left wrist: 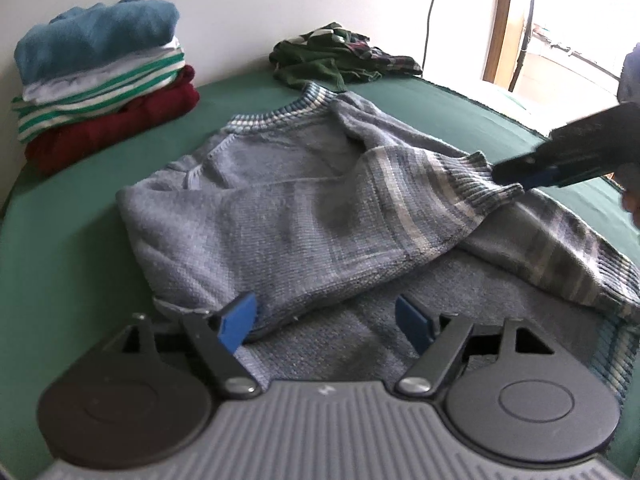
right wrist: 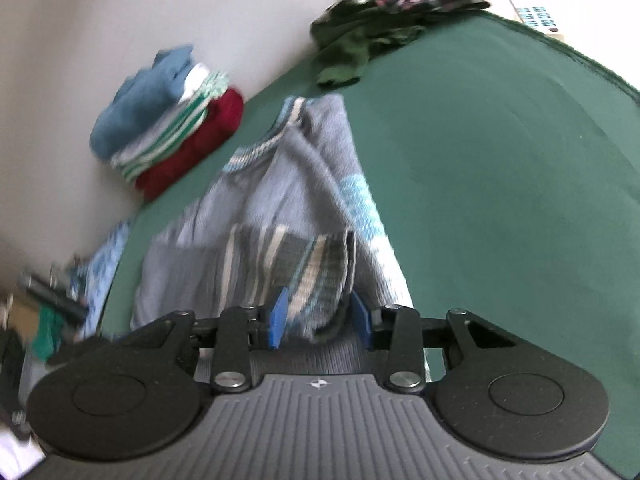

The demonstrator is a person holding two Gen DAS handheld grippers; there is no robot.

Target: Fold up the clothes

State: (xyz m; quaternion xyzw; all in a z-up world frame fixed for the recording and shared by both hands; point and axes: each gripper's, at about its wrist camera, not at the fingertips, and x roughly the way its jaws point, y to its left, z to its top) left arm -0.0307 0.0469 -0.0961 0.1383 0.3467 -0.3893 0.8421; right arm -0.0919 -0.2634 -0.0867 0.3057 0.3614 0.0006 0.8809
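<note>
The main risk sits nearest: the left gripper [left wrist: 326,322] hovers low over the sweater [left wrist: 280,208] with its jaws spread wide and nothing pinched, one pad touching or just beside the folded edge; if it drags sideways from here it could catch that edge and pull the fold open. Further out, the right gripper [right wrist: 320,316] has its jaws part open around the striped cuff [right wrist: 320,268] of a sleeve. The cuff lies between the pads, but the right wrist view is blurred and I cannot tell if they press on it. If the hold is loose, the sleeve may slip and land crooked or bunched across the body. The sweater lies flat on the green cover [left wrist: 72,216], one sleeve already laid across. Beyond it stand a folded stack [left wrist: 100,76] and an unfolded dark green heap [left wrist: 340,56], well apart.
</note>
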